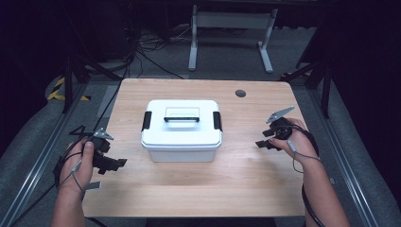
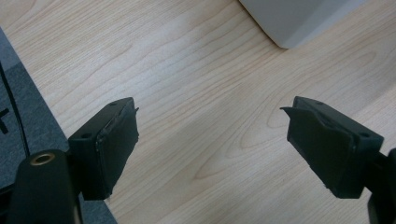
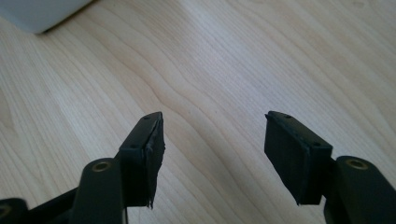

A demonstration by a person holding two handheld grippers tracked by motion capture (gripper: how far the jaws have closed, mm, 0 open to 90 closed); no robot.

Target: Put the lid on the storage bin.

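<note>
White box [image 1: 182,130] is centred on worktop [image 1: 246,179], long axis left-right, lid latched. Left tongs [image 1: 116,163] and right tongs [image 1: 263,143] are held open, flanking it; neither touching.

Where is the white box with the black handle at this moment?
In the high view the white box stands near the middle of the table, between the left gripper and the right gripper, touching neither.
</note>
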